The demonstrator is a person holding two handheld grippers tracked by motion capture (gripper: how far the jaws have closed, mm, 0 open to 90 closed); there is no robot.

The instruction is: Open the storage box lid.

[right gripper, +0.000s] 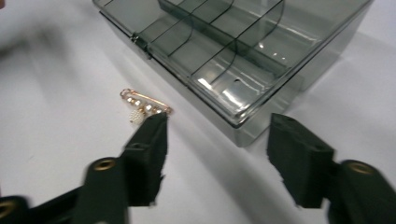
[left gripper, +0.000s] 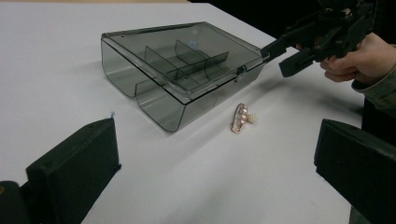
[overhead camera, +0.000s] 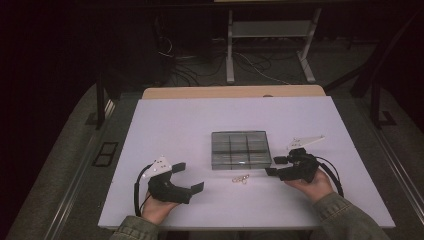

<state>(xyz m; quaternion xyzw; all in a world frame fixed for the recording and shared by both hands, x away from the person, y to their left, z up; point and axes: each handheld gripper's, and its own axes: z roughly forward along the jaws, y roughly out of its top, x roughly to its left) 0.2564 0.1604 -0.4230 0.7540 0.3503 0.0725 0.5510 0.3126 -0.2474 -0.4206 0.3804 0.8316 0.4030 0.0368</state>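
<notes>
White tabletop (overhead camera: 170, 130), unlabelled smoky lidded box (overhead camera: 240, 149), pearl brooch (overhead camera: 241, 178); left gripper (overhead camera: 189, 177) and right gripper (overhead camera: 274, 166) fingers apart, empty.

1. Bare worktop (overhead camera: 170, 125) lies open left of and behind the box (overhead camera: 240, 149).
2. The shut box blocks the centre.
3. The brooch (overhead camera: 241, 178) lies just in front of it, bare worktop around.

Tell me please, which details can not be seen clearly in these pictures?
- Box contents: high view too small, gripper views show dark walls and reflections; whether the compartments are empty is uncertain.
- Brooch: in the right gripper view one jaw covers its end; whether they touch is unclear. In the high view it is too small.
- Left gripper: its jaws are cut off by the lower edge in its own view.
</notes>
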